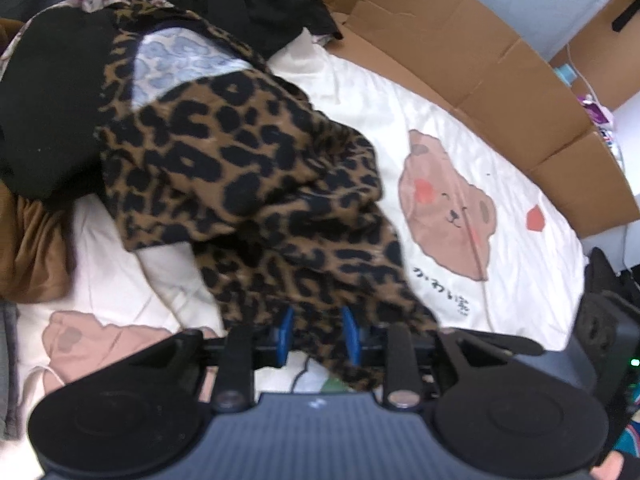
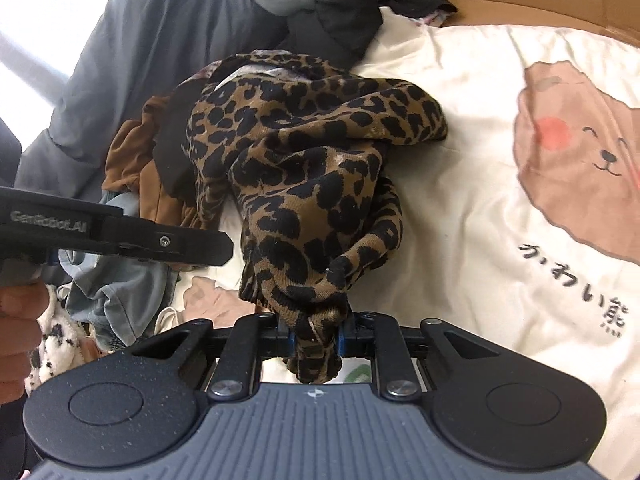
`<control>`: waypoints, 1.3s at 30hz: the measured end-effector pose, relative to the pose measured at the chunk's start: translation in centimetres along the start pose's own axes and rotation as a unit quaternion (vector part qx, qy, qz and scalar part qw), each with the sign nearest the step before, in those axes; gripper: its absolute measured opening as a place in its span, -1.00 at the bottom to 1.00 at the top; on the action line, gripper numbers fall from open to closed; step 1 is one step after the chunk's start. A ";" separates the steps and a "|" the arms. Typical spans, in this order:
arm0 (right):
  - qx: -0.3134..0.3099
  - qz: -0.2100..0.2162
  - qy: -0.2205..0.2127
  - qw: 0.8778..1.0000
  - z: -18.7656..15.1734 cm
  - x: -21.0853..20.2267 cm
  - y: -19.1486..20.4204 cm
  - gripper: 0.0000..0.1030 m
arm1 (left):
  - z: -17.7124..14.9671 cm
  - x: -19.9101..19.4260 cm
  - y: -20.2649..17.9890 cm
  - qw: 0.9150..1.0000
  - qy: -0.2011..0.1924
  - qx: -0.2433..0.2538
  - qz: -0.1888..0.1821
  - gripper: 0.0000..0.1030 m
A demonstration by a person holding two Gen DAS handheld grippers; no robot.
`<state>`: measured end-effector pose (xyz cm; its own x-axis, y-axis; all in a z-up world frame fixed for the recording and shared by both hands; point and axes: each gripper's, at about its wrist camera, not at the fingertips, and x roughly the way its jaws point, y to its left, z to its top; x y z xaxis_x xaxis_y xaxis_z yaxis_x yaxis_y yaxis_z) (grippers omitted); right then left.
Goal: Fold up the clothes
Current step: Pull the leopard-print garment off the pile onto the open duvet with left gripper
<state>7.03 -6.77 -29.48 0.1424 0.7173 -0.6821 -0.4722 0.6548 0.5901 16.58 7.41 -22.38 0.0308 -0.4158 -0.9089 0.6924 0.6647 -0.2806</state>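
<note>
— On the white bedspread (image 1: pixel 460 120), what is seen?

— A leopard-print garment (image 1: pixel 248 184) is seen there, crumpled and partly lifted. It is stretched from the pile of clothes at the far side towards both cameras. A pale blue patterned lining (image 1: pixel 172 64) is exposed near its upper part in the left wrist view.

— How is the garment held?

— By the right gripper (image 2: pixel 315 338) a bunched edge of the garment is clamped; the cloth is squeezed between the two blue pads (image 2: pixel 291 340) and hangs a little below them. At the left gripper (image 1: pixel 318 334) the cloth is draped between and over the blue pads, but the view is blurred, so it cannot be told whether the cloth is really pinched or only lying there.

— What is placed around the garment?

— A black cloth (image 1: pixel 48 112) is lying just beside it, touching it, and a brown cloth (image 1: pixel 32 248) is under that one. In the right wrist view a grey garment (image 2: pixel 140 48) is spread behind the pile. A flattened cardboard sheet (image 1: pixel 480 64) is laid along the far edge of the bed. A brown bear print (image 2: pixel 580 152) is drawn on the bedspread, with some characters written under it.

— Is the other tool visible?

— Yes, the left gripper is seen from the side at the left edge of the right wrist view, and part of a hand (image 2: pixel 16 320) is seen below it.
</note>
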 end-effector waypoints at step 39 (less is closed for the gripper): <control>0.165 -0.139 0.006 0.976 -8.6 -12.0 -10.5 -0.75 | 3.7 5.8 5.0 0.994 0.019 0.096 0.052 0.43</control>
<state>2.79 -24.31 -31.28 0.2134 0.4987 -0.8401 -0.1096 0.8667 0.4867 22.88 5.97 -27.91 0.0834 -0.3248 -0.9421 0.8114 0.5709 -0.1251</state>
